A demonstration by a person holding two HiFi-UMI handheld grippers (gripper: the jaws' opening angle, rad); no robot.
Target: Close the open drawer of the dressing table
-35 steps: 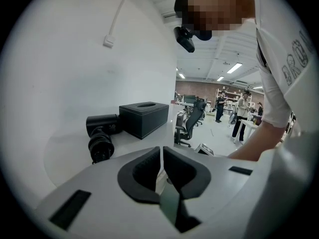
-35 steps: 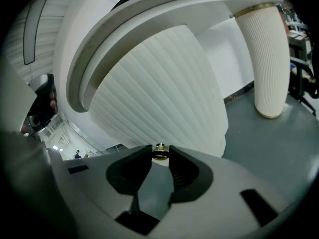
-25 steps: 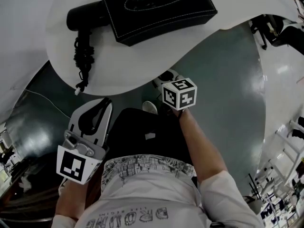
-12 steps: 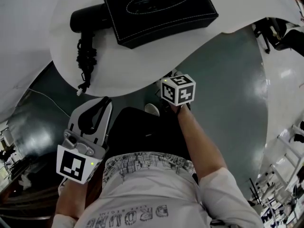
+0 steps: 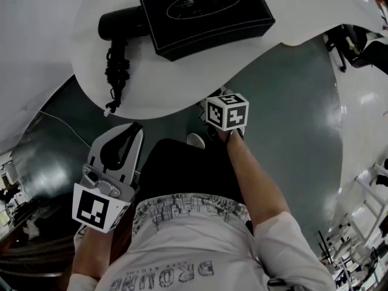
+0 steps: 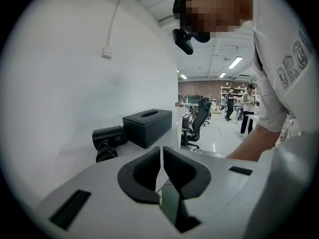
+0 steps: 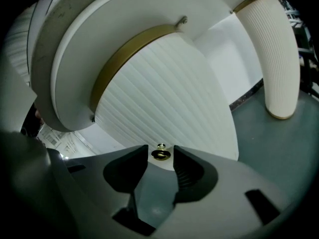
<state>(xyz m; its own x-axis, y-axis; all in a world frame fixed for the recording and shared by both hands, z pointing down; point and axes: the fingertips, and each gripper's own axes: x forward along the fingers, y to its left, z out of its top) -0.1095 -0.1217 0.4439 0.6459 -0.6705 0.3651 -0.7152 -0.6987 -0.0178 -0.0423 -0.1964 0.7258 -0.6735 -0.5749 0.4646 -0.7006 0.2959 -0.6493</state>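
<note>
The white dressing table (image 5: 182, 83) fills the top of the head view. Beneath its top, the right gripper view shows the ribbed white drawer front (image 7: 169, 98) with a small gold knob (image 7: 161, 154). My right gripper (image 7: 161, 155) is right at the drawer; its jaws have just been opening and now stand open, with the knob between the tips and a gap on each side. In the head view only its marker cube (image 5: 227, 110) shows, at the table's edge. My left gripper (image 5: 118, 147) hangs back at the lower left, shut and empty (image 6: 162, 156).
A black tissue box (image 5: 209, 14) and a black hair dryer (image 5: 121, 26) with a coiled cord lie on the table top. A ribbed white table leg (image 7: 279, 59) stands to the right on the grey floor. Behind are an office chair (image 6: 199, 116) and distant people.
The head view has drifted slightly, so the table top sits a bit further right. Both grippers stay about where they were.
</note>
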